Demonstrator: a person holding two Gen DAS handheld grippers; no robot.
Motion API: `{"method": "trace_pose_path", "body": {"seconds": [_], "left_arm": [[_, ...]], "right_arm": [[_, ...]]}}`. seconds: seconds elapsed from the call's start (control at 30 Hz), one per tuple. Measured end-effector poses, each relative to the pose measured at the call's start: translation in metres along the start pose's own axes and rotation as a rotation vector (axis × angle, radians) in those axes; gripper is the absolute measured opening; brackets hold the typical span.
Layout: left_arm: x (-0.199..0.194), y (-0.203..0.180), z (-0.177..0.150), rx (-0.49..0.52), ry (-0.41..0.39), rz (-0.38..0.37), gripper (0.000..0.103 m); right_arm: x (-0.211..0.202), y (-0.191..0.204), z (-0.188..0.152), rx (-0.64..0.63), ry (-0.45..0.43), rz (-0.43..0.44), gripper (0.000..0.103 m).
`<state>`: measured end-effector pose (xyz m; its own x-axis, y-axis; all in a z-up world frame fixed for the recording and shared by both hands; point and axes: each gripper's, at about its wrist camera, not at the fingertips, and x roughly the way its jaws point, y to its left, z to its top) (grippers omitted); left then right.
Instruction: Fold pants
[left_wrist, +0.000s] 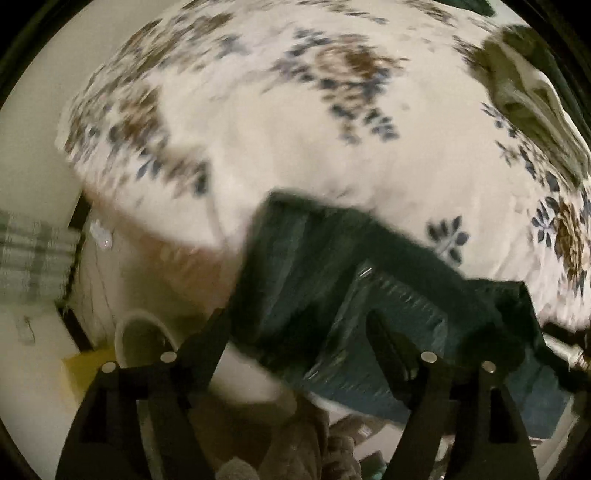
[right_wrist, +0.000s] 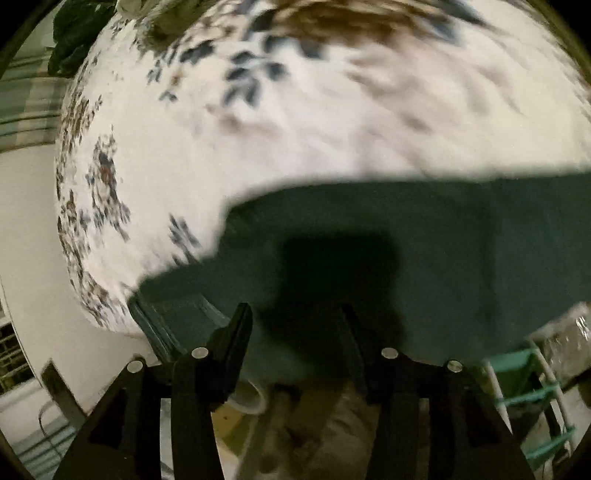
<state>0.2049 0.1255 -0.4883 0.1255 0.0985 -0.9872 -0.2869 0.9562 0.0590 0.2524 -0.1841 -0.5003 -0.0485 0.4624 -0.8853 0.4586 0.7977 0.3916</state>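
Dark green pants (right_wrist: 424, 251) lie on a white bedsheet (left_wrist: 295, 155) patterned with blue-brown flowers.

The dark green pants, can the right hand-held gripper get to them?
Probably yes. The right hand-held gripper is open right at the near edge of the dark green pants, and nothing sits between them.

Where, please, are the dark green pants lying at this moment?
The dark green pants lie at the near edge of the floral white bedspread, directly ahead of both open grippers.
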Motion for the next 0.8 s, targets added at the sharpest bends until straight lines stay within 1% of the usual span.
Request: {"method": "trace_pose_path", "body": {"seconds": [0.07,0.13,0.23,0.27,0.3,0.33,0.37,0.43,0.5,0.53,0.57,0.6,0.67,0.73,0.77,0.8], "left_arm": [[0.006,-0.018,0.015,0.039,-0.014,0.005,0.075],[0.013,-0.036,0.030,0.078,-0.037,0.014,0.074],[0.021,-0.049,0.045,0.105,-0.041,0.005,0.074],[0.021,-0.053,0.046,0.111,-0.042,0.000,0.074],[0.023,-0.055,0.048,0.117,-0.042,-0.004,0.074],[0.023,-0.055,0.048,0.118,-0.040,-0.005,0.074],[0.024,-0.055,0.049,0.116,-0.036,-0.012,0.074],[0.023,-0.053,0.048,0.111,-0.029,-0.030,0.074],[0.022,-0.050,0.046,0.103,-0.020,-0.048,0.074],[0.022,-0.050,0.045,0.101,-0.017,-0.056,0.074],[0.023,-0.050,0.045,0.100,-0.012,-0.057,0.074],[0.025,-0.050,0.045,0.101,-0.004,-0.060,0.074],[0.027,-0.051,0.044,0.095,0.012,-0.070,0.074],[0.025,-0.052,0.045,0.096,0.013,-0.081,0.074],[0.024,-0.053,0.046,0.099,0.007,-0.081,0.074],[0.021,-0.055,0.046,0.105,-0.001,-0.081,0.074]], "right_arm": [[0.014,0.015,0.023,0.015,0.006,0.005,0.051],[0.034,0.027,0.047,0.058,0.035,0.023,0.051],[0.056,0.028,0.066,0.097,0.063,-0.033,0.051],[0.063,0.029,0.067,0.109,0.067,-0.056,0.046],[0.065,0.029,0.067,0.119,0.051,-0.083,0.026],[0.065,0.027,0.067,0.125,0.024,-0.104,0.019],[0.064,0.026,0.066,0.132,0.004,-0.102,0.014],[0.057,0.030,0.062,0.124,-0.032,-0.108,0.010],[0.041,0.041,0.056,0.076,-0.090,-0.126,0.006],[0.034,0.044,0.055,0.069,-0.114,-0.121,0.003],[0.025,0.048,0.057,0.065,-0.140,-0.097,0.001],[0.019,0.051,0.063,0.056,-0.151,-0.079,0.001],[0.021,0.045,0.072,0.065,-0.123,-0.067,0.001],[0.030,0.041,0.075,0.037,-0.079,-0.060,0.001],[0.030,0.037,0.074,0.032,-0.071,-0.041,0.002],[0.027,0.031,0.074,0.035,-0.066,-0.005,0.006]]}}
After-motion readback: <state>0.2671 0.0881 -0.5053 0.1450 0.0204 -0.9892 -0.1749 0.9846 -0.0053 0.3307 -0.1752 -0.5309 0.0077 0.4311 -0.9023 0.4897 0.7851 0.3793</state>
